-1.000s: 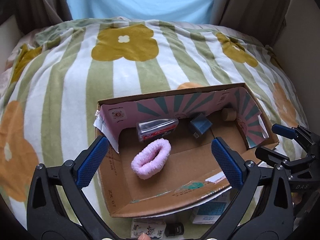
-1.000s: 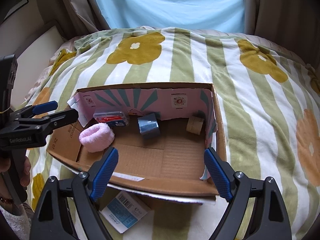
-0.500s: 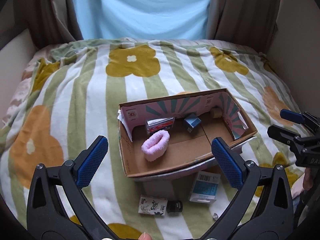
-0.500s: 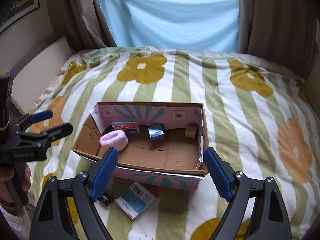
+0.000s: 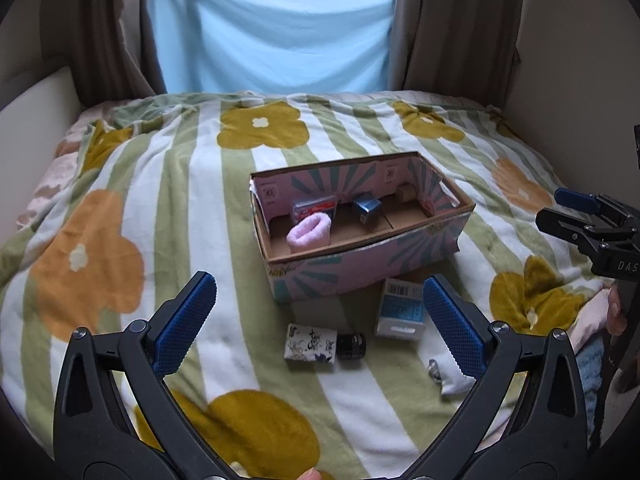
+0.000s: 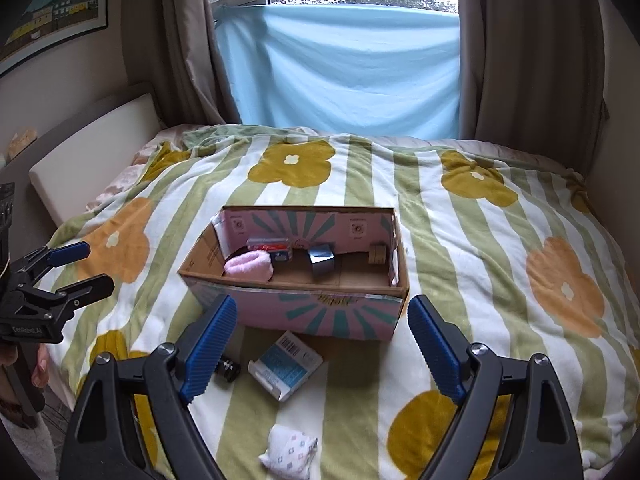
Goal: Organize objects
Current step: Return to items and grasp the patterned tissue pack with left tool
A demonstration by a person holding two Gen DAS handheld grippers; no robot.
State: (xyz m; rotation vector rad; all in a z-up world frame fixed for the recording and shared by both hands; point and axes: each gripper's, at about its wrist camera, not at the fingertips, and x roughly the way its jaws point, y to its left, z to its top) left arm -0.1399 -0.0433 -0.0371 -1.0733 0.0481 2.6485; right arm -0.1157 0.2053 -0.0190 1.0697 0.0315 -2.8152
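Judging by how things lie, four items remain to be packed, all just in front of the open pink-and-teal cardboard box point(image 6: 320, 312) resting on the green-striped flowered blanket point(image 6: 500, 280): a flat blue-and-white carton with a barcode point(image 6: 286, 364), a small white floral-print box point(image 5: 311, 342) touching a dark little jar point(image 5: 351, 346), and a small white patterned pouch point(image 6: 289, 450). Inside the box, a fluffy pink sock roll point(image 6: 250, 266), a clear red-lined case point(image 5: 315, 209), a small blue cube-shaped box point(image 6: 321, 260) and a cork-coloured roll point(image 6: 377, 254) are already stowed. The left gripper point(image 5: 320, 328) and the right gripper point(image 6: 320, 344) are both held released and empty above the blanket. A slip could be caused by the soft bedding: the flat carton may be pressed into it rather than grasped, and the jar may be nudged and rolled away.
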